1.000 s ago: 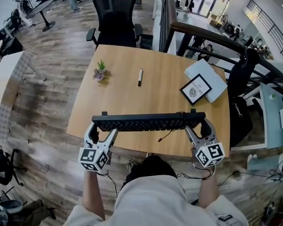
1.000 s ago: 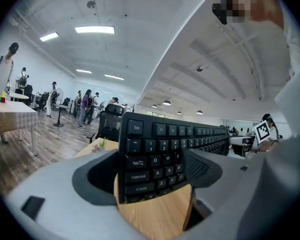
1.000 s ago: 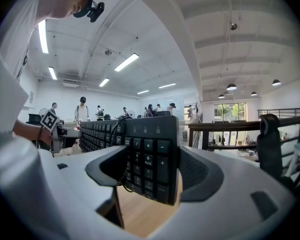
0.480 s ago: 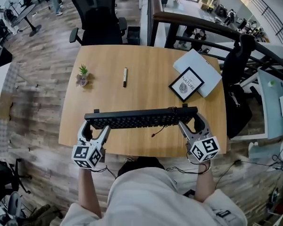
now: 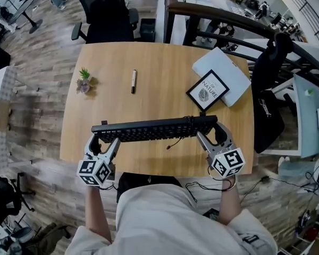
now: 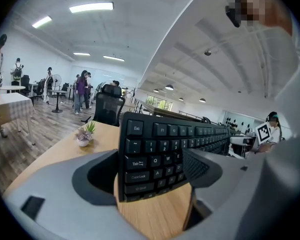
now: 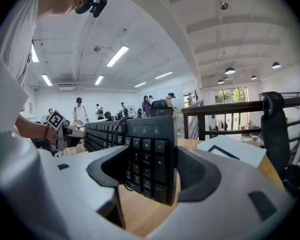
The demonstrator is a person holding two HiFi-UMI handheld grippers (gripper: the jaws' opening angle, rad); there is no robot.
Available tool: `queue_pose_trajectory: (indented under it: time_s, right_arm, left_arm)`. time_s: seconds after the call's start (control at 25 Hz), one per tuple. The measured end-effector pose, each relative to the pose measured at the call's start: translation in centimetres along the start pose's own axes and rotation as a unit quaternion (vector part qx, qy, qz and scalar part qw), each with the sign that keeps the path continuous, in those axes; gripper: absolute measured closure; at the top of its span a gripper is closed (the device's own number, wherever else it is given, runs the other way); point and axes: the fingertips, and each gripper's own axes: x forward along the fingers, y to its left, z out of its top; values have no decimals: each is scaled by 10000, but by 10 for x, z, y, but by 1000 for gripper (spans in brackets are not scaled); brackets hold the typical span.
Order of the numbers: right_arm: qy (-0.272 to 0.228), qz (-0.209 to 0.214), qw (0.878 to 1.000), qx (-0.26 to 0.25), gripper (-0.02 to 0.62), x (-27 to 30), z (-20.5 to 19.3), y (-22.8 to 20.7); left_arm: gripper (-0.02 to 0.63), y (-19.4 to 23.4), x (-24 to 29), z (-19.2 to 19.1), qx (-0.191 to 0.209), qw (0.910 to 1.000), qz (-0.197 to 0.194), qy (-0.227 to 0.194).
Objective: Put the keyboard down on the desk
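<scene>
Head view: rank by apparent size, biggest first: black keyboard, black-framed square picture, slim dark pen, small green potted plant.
1. black keyboard, by far the largest.
2. black-framed square picture.
3 and 4. slim dark pen and small green potted plant: too close to rank. The pen is longer, the plant is wider.

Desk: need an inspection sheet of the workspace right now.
surface: wooden desk, mostly bare.
job's things: black keyboard, gripped at both ends, keys tilted toward the person, over the desk's near half; not yet laid flat.
clutter: small potted plant, pen, framed picture on a white pad, all at the far side.
grippers: left gripper fingers clamp the keyboard's left end; right gripper fingers have just been closing, with the right end between them.
cables: keyboard cable hangs loose; floor cables.
surroundings: office chair behind the desk, railing at right, people far off.
</scene>
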Motion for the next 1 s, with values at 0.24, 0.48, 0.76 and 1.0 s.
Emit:
queue_pose_trajectory:
  time_s: [0.24, 0.48, 0.76, 1.0]
  right_arm:
    - [199, -48, 9998, 35, 301, 21, -10, -6]
    - [408, -202, 9988, 178, 301, 38, -21, 0]
    - [591, -409, 9972, 216, 305, 55, -22, 7]
    - [902, -648, 9931, 366, 307, 60, -41, 10]
  left_arm:
    - [207, 16, 22, -10, -121, 9998, -21, 177]
    - [207, 39, 39, -18, -222, 9988, -157, 414]
    - [207, 63, 62, -17, -277, 9968, -423, 615]
    - [207, 77, 83, -35, -369, 9932, -636, 899]
